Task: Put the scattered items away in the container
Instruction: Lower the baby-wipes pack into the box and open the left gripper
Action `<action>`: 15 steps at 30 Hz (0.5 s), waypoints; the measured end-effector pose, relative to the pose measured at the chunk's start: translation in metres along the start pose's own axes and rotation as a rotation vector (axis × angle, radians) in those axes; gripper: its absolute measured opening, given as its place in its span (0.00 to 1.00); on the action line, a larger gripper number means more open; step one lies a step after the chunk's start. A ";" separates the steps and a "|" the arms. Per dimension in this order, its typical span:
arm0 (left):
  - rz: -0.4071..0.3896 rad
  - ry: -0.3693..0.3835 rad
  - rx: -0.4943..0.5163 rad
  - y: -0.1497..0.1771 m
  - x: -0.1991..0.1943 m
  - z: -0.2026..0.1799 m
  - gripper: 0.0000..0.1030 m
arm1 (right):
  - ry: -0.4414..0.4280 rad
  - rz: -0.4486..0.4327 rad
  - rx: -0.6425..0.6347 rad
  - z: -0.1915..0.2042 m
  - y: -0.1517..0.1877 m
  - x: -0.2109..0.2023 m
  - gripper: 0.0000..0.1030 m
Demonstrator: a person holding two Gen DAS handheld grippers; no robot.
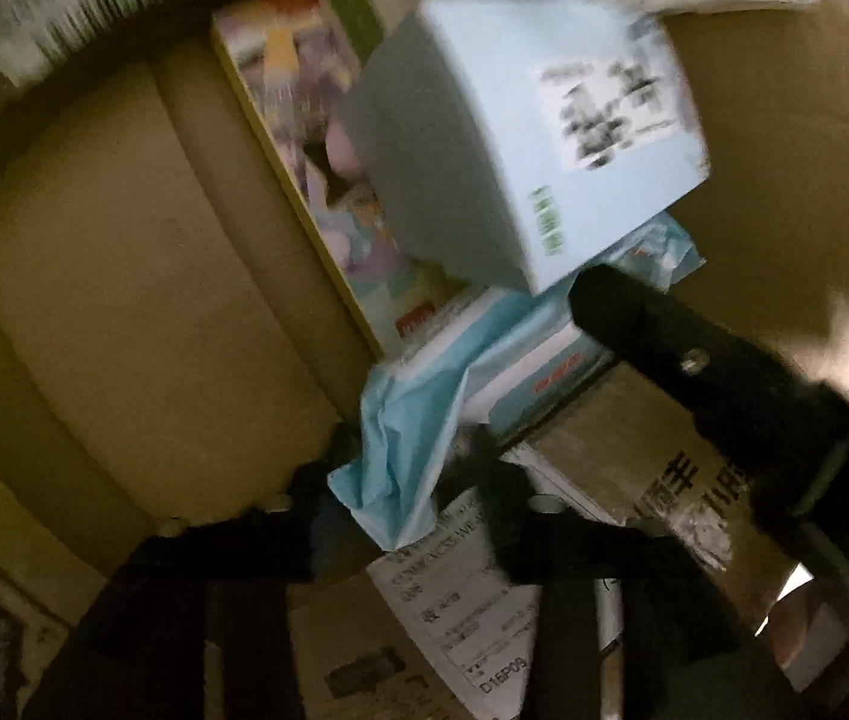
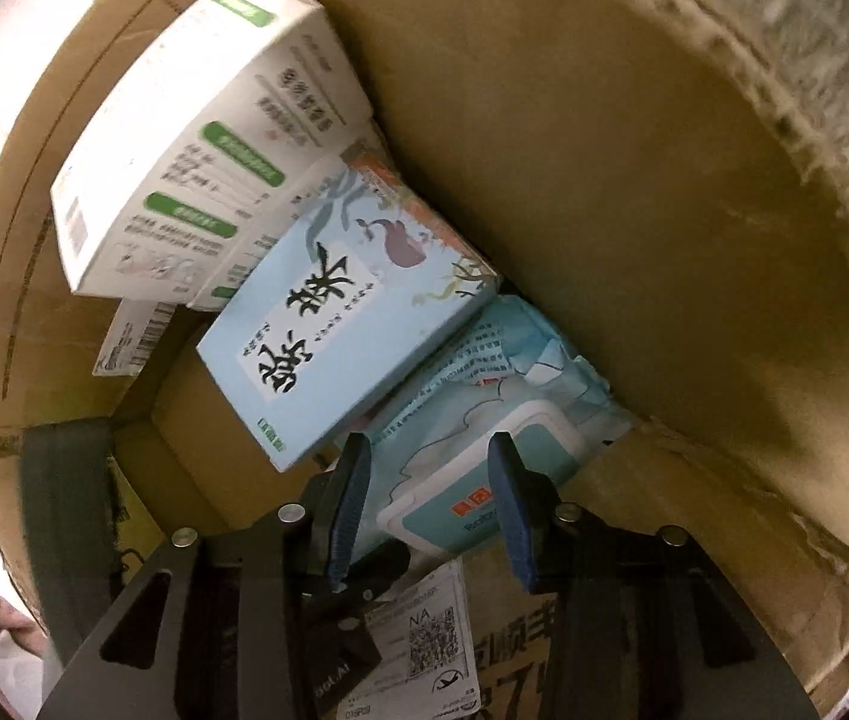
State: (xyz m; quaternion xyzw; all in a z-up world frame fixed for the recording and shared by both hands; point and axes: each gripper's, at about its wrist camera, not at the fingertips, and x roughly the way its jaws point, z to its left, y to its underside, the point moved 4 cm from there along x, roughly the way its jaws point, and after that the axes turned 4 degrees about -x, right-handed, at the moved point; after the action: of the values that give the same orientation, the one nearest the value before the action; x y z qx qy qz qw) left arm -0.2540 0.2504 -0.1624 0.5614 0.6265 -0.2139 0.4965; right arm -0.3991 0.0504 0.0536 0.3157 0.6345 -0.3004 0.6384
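Both grippers are inside the carton (image 2: 634,192). Left gripper (image 1: 406,480) is clamped on the wipes pack (image 1: 400,420); right gripper (image 2: 430,498) is spread, empty, blue box (image 2: 340,324) at 11 o'clock.

My cardboard box (image 2: 634,192) carries a wipes pack (image 2: 484,396) on its floor, a light-blue carton (image 2: 340,324) leaning above.

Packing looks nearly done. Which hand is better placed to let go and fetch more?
Left, probably: the left gripper pinches only the wipes pack's edge; the right gripper is open, straddling its lid.
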 end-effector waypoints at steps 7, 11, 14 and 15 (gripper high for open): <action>-0.115 -0.050 0.172 0.001 -0.042 -0.022 0.54 | -0.012 -0.018 -0.035 0.029 0.012 -0.021 0.37; -0.225 -0.020 0.296 0.004 -0.083 -0.046 0.54 | 0.015 -0.082 -0.087 0.050 0.015 -0.046 0.37; -0.308 -0.029 0.407 0.011 -0.108 -0.062 0.54 | 0.035 -0.143 -0.121 0.067 0.018 -0.068 0.37; -0.332 -0.025 0.443 0.015 -0.115 -0.066 0.54 | 0.041 -0.169 -0.131 0.073 0.019 -0.077 0.37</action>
State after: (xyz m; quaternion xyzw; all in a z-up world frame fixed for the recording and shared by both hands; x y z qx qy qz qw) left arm -0.2798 0.2521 -0.0319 0.5432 0.6418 -0.4312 0.3272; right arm -0.3401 0.0040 0.1305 0.2249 0.6899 -0.3046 0.6170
